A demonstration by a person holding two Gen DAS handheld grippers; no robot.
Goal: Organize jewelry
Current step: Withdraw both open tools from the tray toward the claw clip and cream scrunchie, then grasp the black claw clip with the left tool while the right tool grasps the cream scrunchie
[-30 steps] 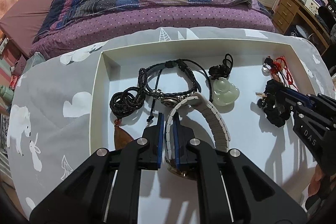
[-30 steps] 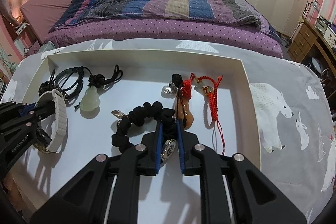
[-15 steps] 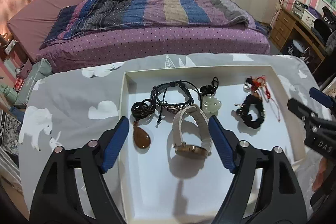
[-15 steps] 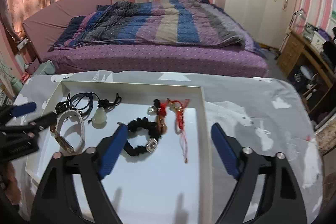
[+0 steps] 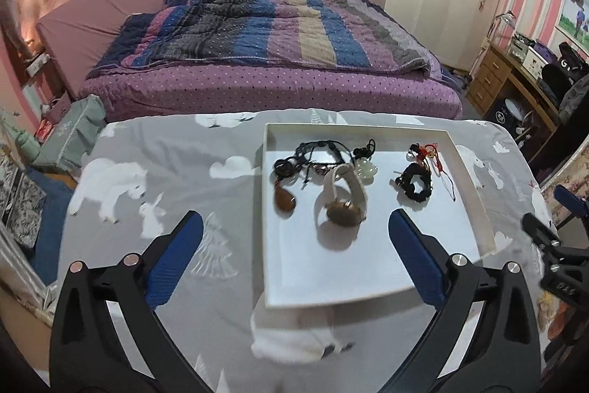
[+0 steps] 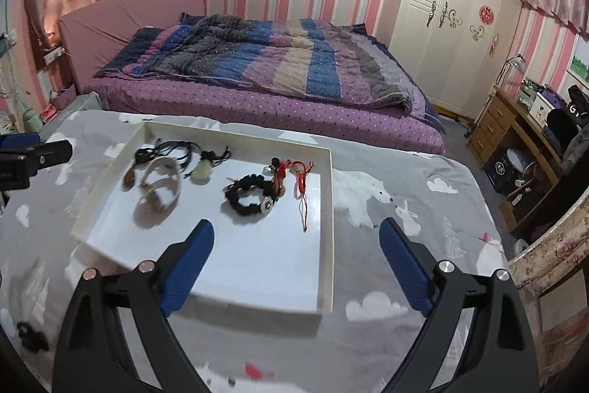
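We are pulling both tongs, left (image 5: pixel 294 256) and right (image 6: pixel 294 264), back spread, empty; white-strapped wristwatch (image 5: pixel 342 201) and black beaded bracelet (image 6: pixel 250 196) released in shallow white tray (image 5: pixel 475 197); sorting looking finished.

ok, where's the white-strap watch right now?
In the left wrist view the white-strap watch lies in the white tray, left of centre, between the brown teardrop pendant and the black bead bracelet, just in front of the jade pendant.

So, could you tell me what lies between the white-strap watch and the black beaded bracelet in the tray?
Nothing: in both wrist views, only bare white tray floor separates the watch from the bracelet.
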